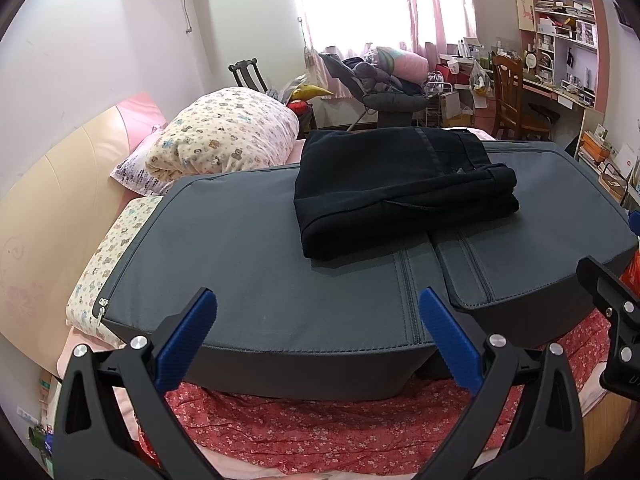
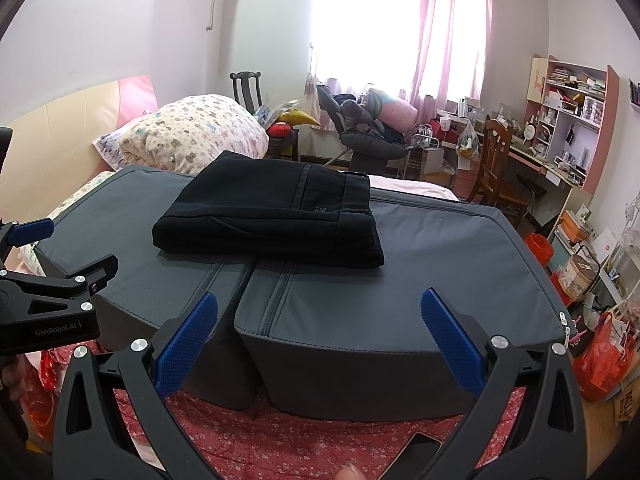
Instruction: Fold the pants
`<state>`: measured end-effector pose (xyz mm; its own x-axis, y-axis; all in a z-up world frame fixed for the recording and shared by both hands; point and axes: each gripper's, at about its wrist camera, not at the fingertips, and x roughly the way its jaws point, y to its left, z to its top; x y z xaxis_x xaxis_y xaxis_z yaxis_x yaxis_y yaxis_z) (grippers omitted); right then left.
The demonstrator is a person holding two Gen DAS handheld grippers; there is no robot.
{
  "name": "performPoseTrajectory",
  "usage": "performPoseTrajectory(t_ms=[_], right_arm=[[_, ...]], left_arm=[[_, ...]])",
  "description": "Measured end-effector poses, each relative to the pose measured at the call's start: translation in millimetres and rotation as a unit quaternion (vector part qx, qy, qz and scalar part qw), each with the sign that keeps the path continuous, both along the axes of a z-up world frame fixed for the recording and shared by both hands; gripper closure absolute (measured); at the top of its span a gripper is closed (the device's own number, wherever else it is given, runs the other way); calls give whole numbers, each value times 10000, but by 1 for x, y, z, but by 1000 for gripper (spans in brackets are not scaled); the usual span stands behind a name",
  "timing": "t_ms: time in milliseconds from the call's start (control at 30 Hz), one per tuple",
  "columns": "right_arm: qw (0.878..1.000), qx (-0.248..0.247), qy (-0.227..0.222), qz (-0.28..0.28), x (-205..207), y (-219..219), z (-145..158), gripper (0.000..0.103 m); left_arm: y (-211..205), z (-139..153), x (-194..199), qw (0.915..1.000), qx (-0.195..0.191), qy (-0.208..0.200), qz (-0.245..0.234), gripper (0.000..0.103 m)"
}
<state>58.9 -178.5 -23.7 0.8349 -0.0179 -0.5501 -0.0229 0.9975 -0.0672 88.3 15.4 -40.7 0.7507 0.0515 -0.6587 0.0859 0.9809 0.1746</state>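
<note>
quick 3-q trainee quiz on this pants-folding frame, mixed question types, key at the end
1. True or false: the left gripper is shut on the black pants.
2. The pants lie: A) spread flat on the red floral sheet, B) folded in a stack on the grey cushions, straddling the gap between them, C) draped over the wooden chair.
3. Fill in: the right gripper is ____ and holds nothing.

Key: 1 false; 2 B; 3 open

Folded black pants (image 1: pixel 400 192) on grey cushions (image 1: pixel 260 272) — left claw (image 1: pixel 318 312) spread wide, empty, nearer.
</note>
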Motion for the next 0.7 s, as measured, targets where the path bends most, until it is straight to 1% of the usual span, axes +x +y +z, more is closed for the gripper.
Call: performPoseTrajectory(t_ms=[700], right_arm=[[10000, 11, 14, 11, 0, -1, -1, 1]], left_arm=[[0, -2, 2, 10000, -8, 27, -9, 2]])
